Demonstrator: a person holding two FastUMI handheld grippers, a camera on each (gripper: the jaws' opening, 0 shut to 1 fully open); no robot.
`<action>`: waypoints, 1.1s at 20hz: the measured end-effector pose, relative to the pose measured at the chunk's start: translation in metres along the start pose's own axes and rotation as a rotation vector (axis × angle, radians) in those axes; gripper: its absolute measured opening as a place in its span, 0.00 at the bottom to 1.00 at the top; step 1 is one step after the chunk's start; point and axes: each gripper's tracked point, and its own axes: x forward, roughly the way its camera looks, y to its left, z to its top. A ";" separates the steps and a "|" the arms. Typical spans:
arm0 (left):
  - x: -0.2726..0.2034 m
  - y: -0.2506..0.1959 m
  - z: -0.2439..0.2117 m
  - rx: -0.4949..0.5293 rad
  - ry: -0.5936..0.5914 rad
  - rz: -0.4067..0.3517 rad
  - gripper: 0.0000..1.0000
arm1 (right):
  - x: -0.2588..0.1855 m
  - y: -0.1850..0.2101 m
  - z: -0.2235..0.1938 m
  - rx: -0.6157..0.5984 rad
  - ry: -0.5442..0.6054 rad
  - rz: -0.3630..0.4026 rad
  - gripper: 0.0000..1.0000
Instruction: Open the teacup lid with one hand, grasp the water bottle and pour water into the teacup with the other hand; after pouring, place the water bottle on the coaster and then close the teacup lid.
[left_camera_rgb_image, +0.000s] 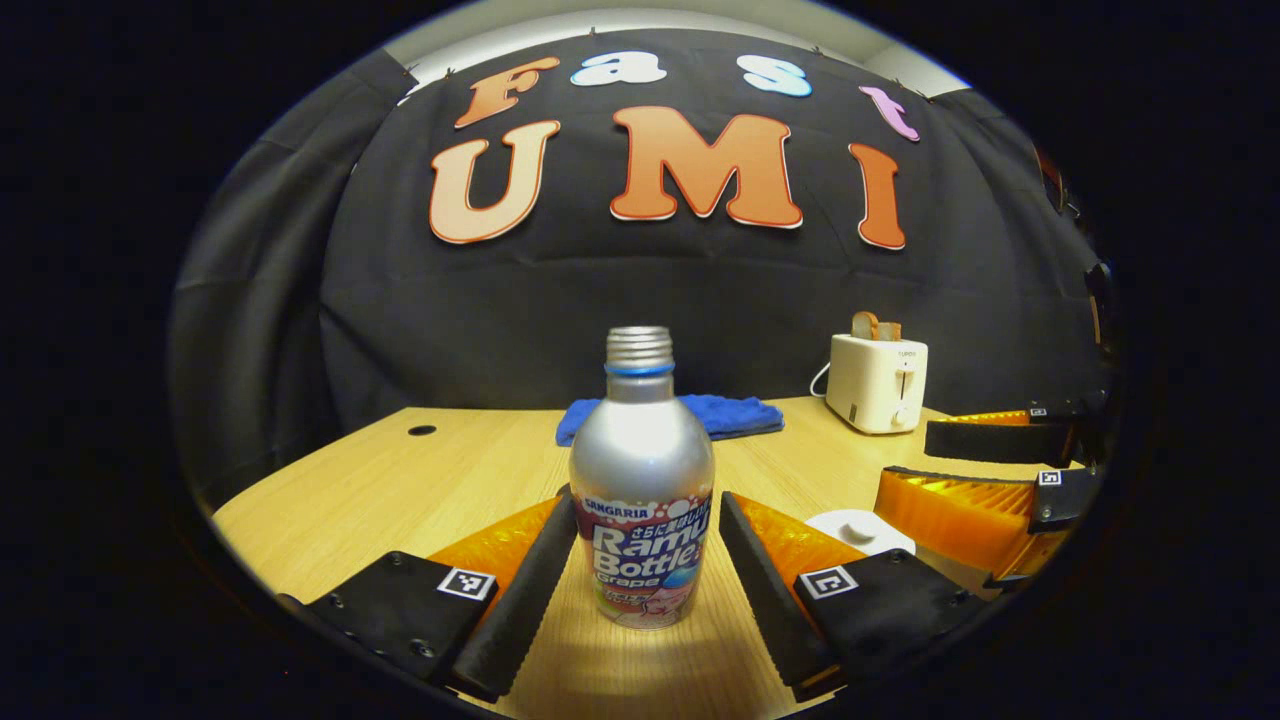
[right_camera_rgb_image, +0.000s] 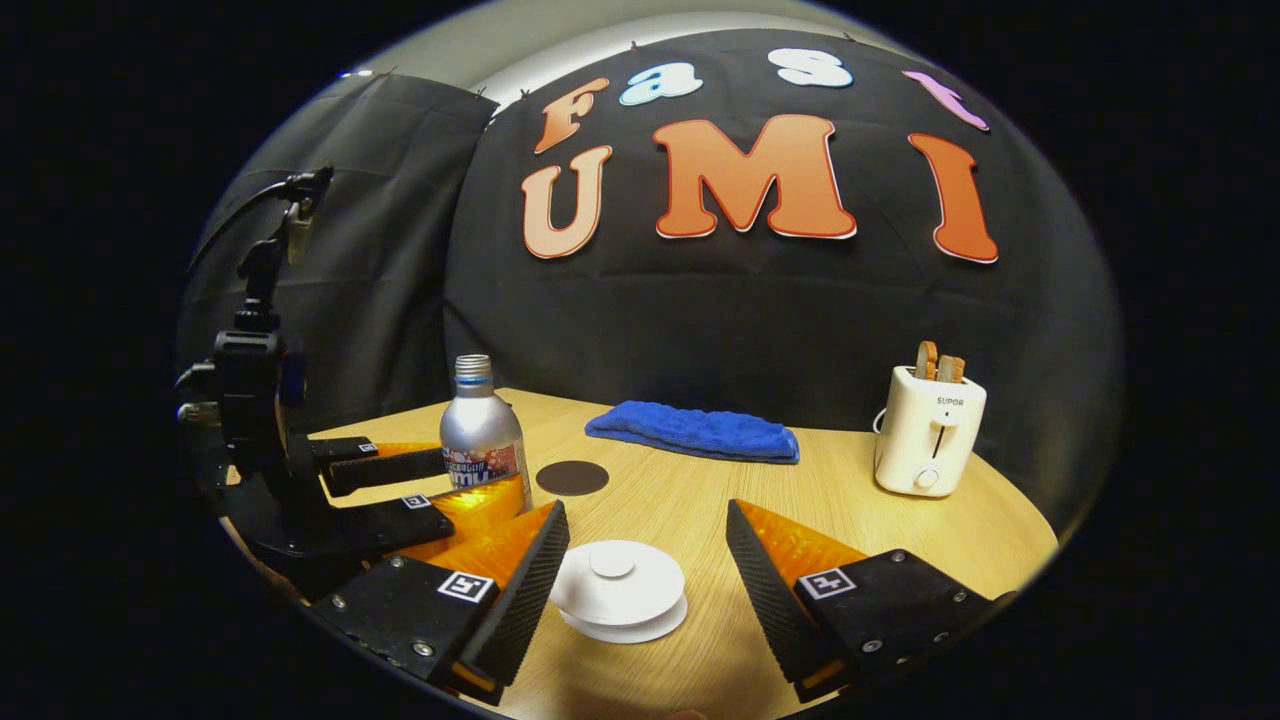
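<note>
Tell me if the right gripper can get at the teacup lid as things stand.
Probably yes: the right gripper is open with the lid between its fingers, still on the cup, nothing in the way.

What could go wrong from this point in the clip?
The left gripper brackets the water bottle, whose mouth looks uncapped; an off-centre squeeze could tip it. The teacup lid sits between the open right gripper fingers, and its small knob may slip. The two grippers work close together and might collide.
</note>
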 end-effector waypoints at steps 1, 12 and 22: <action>0.005 0.002 -0.003 0.000 0.012 0.004 0.95 | 0.005 0.000 -0.002 -0.006 0.004 0.003 0.95; 0.003 0.013 -0.002 0.047 0.034 0.049 0.86 | 0.017 0.008 -0.025 -0.061 0.079 0.022 0.78; -0.017 0.028 0.017 0.117 -0.007 0.104 0.80 | 0.026 0.019 -0.034 0.066 0.136 0.063 0.39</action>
